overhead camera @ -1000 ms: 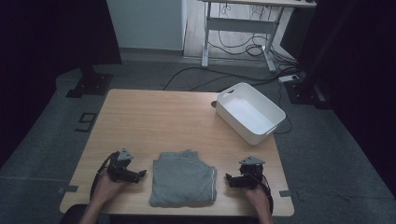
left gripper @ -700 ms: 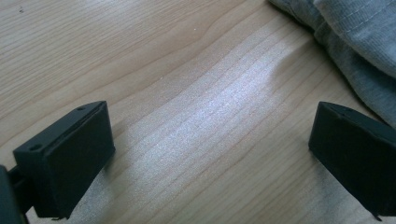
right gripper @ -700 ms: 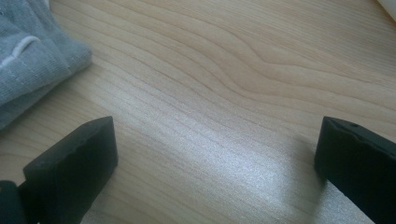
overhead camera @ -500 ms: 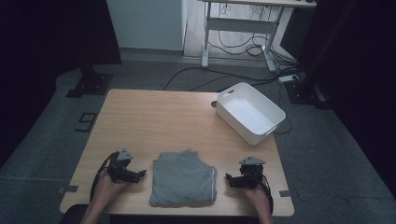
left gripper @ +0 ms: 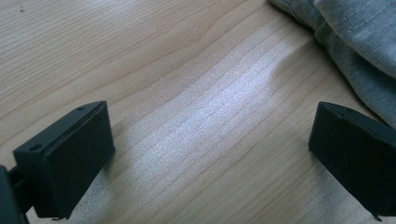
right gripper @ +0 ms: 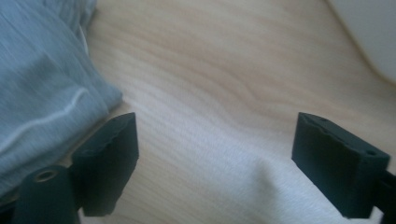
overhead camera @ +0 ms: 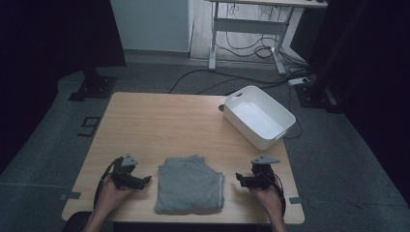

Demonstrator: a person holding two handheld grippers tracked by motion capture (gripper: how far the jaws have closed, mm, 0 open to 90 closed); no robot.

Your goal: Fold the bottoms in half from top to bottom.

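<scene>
A folded grey garment (overhead camera: 189,186) lies flat near the table's front edge, between my two grippers. My left gripper (overhead camera: 146,180) rests low on the wood just left of it, pointing toward it. In the left gripper view the left gripper (left gripper: 212,123) is open over bare wood, with the garment (left gripper: 355,42) at the upper right. My right gripper (overhead camera: 238,179) hangs just right of the garment. The right gripper (right gripper: 217,128) stands open; its jaws have just been closing a little, with only bare table between them. The garment's edge (right gripper: 42,84) lies beside its left jaw.
A white rectangular bin (overhead camera: 258,116) sits at the table's back right corner, and its wall (right gripper: 369,32) shows at the top right of the right gripper view. The wooden table (overhead camera: 159,125) stretches behind the garment. Cables and a desk frame lie on the floor beyond.
The right gripper has risen slightly off the table. The left gripper and the garment have not moved.
</scene>
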